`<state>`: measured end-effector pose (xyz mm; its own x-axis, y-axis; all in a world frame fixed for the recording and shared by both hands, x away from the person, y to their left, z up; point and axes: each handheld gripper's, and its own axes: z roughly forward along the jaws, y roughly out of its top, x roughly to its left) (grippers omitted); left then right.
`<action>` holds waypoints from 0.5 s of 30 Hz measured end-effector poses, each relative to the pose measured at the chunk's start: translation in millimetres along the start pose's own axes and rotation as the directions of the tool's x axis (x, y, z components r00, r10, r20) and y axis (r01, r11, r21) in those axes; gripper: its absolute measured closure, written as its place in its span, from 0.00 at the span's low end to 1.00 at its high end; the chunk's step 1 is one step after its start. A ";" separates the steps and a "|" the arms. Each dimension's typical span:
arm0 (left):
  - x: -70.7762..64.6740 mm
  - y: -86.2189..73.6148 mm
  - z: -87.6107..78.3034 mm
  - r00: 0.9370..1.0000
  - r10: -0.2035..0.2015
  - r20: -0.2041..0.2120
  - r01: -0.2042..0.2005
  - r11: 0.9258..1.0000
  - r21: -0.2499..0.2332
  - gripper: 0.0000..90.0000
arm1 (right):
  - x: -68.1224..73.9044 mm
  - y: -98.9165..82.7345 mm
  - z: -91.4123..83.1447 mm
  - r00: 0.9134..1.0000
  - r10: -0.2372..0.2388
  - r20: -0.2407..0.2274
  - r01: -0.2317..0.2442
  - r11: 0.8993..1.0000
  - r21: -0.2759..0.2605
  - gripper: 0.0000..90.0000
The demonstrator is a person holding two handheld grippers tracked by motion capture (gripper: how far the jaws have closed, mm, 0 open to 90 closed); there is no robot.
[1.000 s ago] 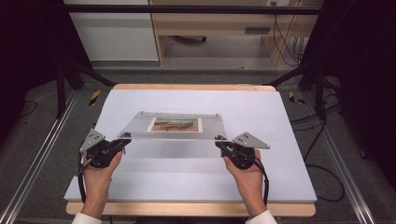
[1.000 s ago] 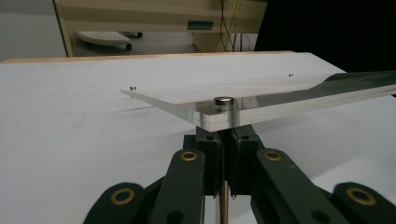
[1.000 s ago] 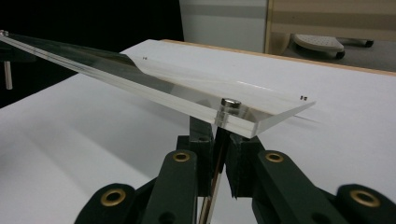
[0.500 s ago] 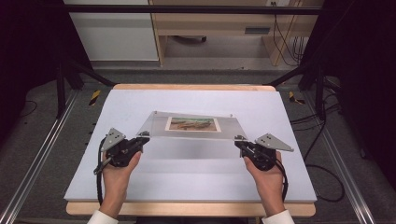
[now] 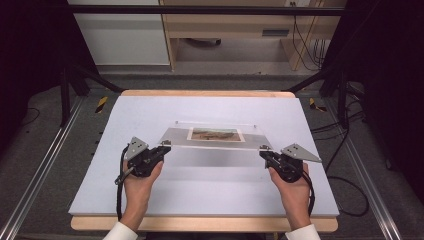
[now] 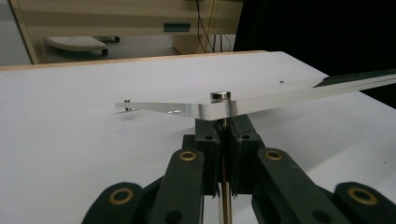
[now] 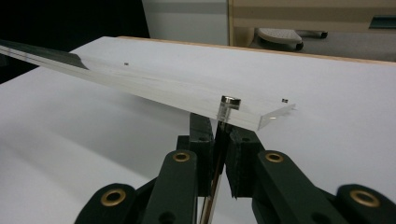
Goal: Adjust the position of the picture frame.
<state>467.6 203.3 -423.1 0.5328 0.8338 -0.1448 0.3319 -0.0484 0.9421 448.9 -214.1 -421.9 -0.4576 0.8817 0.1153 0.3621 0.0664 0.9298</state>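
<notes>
L gripper [image 5: 161, 148]: jaws pinched on thin brass pin under near-left corner of acrylic frame [image 5: 215, 135]; silver cap [image 6: 220, 95] sat on top of that corner.
R gripper [image 5: 266, 153]: same, pressed together on pin at near-right corner, cap [image 7: 230, 99] above.
Frame: clear panel w/ picture [image 5: 215, 133] sandwiched inside, held off counter [image 5: 200, 185] betw. both grippers, roughly mid-counter, far edge close to surface, shadow below.
Hands: one per gripper, coming in from near edge.

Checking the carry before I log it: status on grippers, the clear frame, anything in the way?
Left gripper and right gripper shut on acrylic frame near corners. Frame lifted off white table. Nothing in the way.
</notes>
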 end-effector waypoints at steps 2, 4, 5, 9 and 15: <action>-0.6 -1.4 1.7 1.000 0.001 -0.001 -0.001 1.000 0.002 0.93 | -1.4 -1.0 0.6 1.000 0.003 0.001 -0.003 1.000 0.004 0.91; -0.8 -3.2 2.6 1.000 0.002 -0.003 -0.002 1.000 0.002 0.93 | -2.5 -2.0 1.0 1.000 0.007 0.001 -0.007 1.000 0.007 0.91; -0.8 -3.6 2.8 1.000 0.002 -0.003 -0.002 1.000 0.002 0.93 | -2.9 -2.0 1.1 1.000 0.004 0.000 -0.004 1.000 0.008 0.91; -1.1 -5.1 2.6 1.000 0.001 -0.005 -0.001 1.000 0.004 0.93 | -2.7 -2.3 1.2 1.000 0.004 0.000 -0.004 1.000 0.008 0.91; -1.7 -6.8 2.1 1.000 0.001 -0.006 -0.001 1.000 0.010 0.93 | -2.7 -3.8 0.9 1.000 0.003 -0.001 -0.003 1.000 0.012 0.91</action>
<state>466.1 201.0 -429.9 0.5283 0.8370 -0.1423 0.3390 -0.0543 0.9392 449.4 -216.2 -426.0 -0.4570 0.8815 0.1188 0.3730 0.0687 0.9253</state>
